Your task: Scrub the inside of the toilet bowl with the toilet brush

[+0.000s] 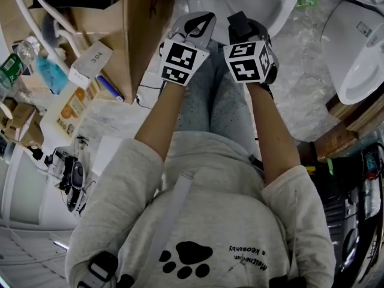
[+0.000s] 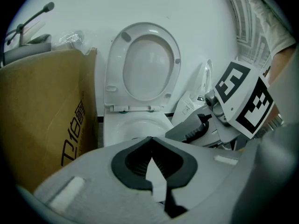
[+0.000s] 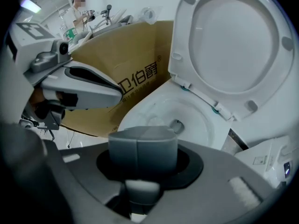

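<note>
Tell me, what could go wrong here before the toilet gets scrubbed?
The left gripper and right gripper hang close together near the toilet bowl, so they might knock each other. The cardboard box stands right beside the bowl; a wide swing could hit it. The right one pinches a short gray cylinder, and no bristles show, so scrubbing may not work yet.

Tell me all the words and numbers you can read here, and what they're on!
"304": on a white block.
"卫伯爵": on the cardboard box.
Sweatshirt print: upside down, too blurred to read.
Sticker on the neighbouring toilet: too small to read.
</note>
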